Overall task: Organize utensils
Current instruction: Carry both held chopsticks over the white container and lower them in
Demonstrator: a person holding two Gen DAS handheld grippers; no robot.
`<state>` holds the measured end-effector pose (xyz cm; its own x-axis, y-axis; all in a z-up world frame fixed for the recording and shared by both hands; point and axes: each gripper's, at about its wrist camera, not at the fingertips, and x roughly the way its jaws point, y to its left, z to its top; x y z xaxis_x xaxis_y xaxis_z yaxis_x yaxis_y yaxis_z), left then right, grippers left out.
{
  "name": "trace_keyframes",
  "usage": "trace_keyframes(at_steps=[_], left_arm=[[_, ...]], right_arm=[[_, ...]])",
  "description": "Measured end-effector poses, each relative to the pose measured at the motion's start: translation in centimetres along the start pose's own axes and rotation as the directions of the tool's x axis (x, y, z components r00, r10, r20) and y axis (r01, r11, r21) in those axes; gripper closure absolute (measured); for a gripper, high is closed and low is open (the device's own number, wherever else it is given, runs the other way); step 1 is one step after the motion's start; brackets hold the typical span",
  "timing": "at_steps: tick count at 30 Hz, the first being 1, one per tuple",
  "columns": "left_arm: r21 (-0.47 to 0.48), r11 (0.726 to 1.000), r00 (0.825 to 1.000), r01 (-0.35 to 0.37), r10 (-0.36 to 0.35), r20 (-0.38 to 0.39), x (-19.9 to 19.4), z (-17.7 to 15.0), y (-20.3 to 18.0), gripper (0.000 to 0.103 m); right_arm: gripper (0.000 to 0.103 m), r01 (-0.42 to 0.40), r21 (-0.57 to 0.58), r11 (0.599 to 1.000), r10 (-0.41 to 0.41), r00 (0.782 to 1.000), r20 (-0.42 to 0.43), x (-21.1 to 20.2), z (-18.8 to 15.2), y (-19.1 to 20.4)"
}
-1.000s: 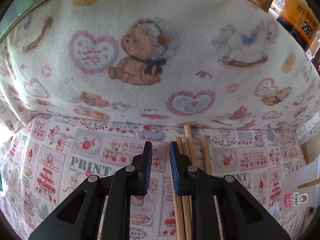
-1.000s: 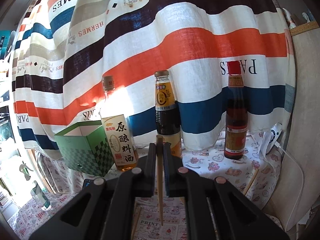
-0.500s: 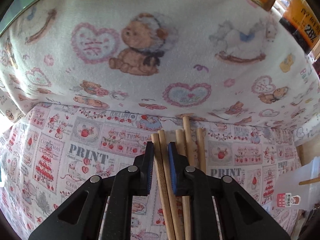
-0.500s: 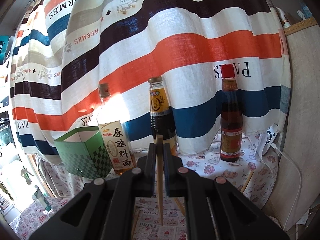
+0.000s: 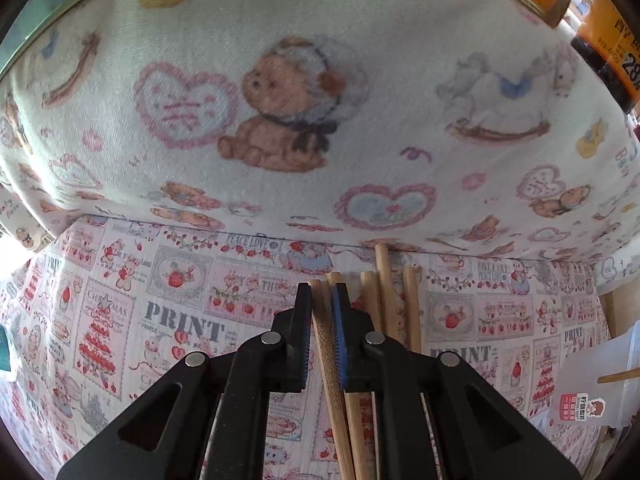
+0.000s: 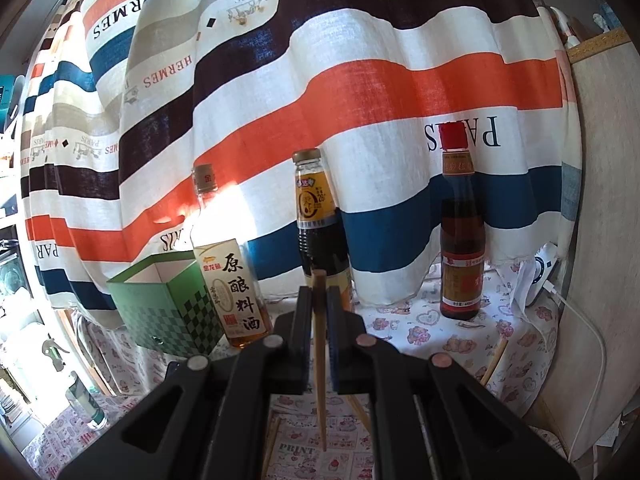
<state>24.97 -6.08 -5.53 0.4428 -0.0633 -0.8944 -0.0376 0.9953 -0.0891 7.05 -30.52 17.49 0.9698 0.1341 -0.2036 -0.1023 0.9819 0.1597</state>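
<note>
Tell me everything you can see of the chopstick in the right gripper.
The chopstick is a slim, light wooden stick, plain and tapering downward. It stands nearly upright between the right gripper's fingers, which are shut on its upper part. Its squared top pokes just above them; its thin tip hangs free above the printed cloth.

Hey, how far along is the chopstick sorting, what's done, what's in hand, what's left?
Done: nothing visibly stowed; the green box looks empty from here. In hand: the right tool is shut on one chopstick, held upright; the left tool is closing on another chopstick in the loose pile on the tablecloth. Left: that pile, plus one stray chopstick by the red-capped bottle.
</note>
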Motion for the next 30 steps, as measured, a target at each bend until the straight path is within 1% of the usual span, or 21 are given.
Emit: trace_keyframes(at_steps=[3, 5, 6, 7, 8, 12, 17, 18, 20, 22, 23, 25, 28, 30], left_arm=[[0.016, 1.000, 1.000, -0.016, 0.017, -0.007, 0.0, 0.3, -0.1, 0.093], [0.001, 0.999, 0.999, -0.042, 0.042, -0.020, -0.1, 0.7, -0.6, 0.091], [-0.022, 0.999, 0.999, -0.034, 0.033, -0.035, 0.2, 0.9, -0.5, 0.091], [-0.043, 0.999, 0.999, -0.009, 0.007, -0.046, 0.5, 1.1, -0.2, 0.091], [-0.050, 0.999, 0.998, -0.003, 0.000, -0.057, 0.7, 1.3, 0.1, 0.095], [0.011, 0.998, 0.997, -0.054, 0.054, -0.046, 0.7, 1.6, -0.7, 0.095], [0.010, 0.995, 0.995, -0.101, 0.101, -0.016, 1.3, 1.8, -2.4, 0.094], [0.011, 0.994, 0.994, -0.105, 0.105, -0.019, 1.5, 2.0, -2.6, 0.094], [0.004, 0.996, 0.995, -0.089, 0.089, -0.039, 1.4, 2.3, -2.9, 0.096], [0.020, 0.999, 0.999, -0.028, 0.028, -0.044, 1.5, 2.4, -3.4, 0.097], [0.044, 0.999, 0.999, -0.021, 0.022, -0.035, 1.0, 2.4, -3.7, 0.097], [0.087, 0.996, 1.000, -0.030, 0.030, 0.001, -0.6, 2.1, -4.6, 0.097], [0.132, 0.991, 0.996, -0.012, 0.000, 0.086, -4.4, 1.6, -6.3, 0.097], [0.170, 0.985, 0.988, -0.016, -0.011, 0.154, -7.4, 1.3, -7.5, 0.097]], right_arm=[[0.097, 0.001, 0.009, 1.000, -0.001, 1.000, -0.001, 0.0, 0.1, -0.3], [0.097, 0.001, 0.010, 1.000, -0.001, 1.000, 0.005, -0.2, 0.2, -0.4], [0.097, 0.000, 0.012, 1.000, 0.000, 1.000, 0.009, -0.4, 0.3, -0.4], [0.097, -0.003, 0.013, 1.000, 0.003, 1.000, 0.012, -0.5, 0.3, -0.5], [0.097, -0.006, 0.015, 1.000, 0.006, 1.000, 0.013, -0.6, 0.4, -0.5], [0.097, -0.004, 0.008, 1.000, 0.003, 1.000, 0.015, -0.7, 0.4, -0.3], [0.097, -0.002, 0.010, 1.000, 0.001, 1.000, 0.010, -0.6, 0.3, -0.4], [0.097, 0.001, 0.009, 1.000, -0.001, 1.000, 0.013, -0.7, 0.4, -0.5], [0.097, 0.005, 0.020, 1.000, -0.006, 1.000, 0.021, -1.0, 0.5, -0.7], [0.097, -0.013, 0.039, 0.999, 0.012, 1.000, 0.025, -1.2, 0.8, -1.1], [0.097, -0.023, 0.042, 0.999, 0.022, 0.999, 0.026, -1.3, 0.8, -1.1], [0.097, -0.025, 0.036, 0.999, 0.024, 0.999, 0.029, -1.5, 0.9, -1.0], [0.097, -0.028, 0.033, 0.999, 0.028, 0.999, 0.027, -1.5, 0.9, -0.8], [0.097, -0.007, 0.033, 0.999, 0.006, 0.999, 0.032, -1.6, 0.9, -0.6]])
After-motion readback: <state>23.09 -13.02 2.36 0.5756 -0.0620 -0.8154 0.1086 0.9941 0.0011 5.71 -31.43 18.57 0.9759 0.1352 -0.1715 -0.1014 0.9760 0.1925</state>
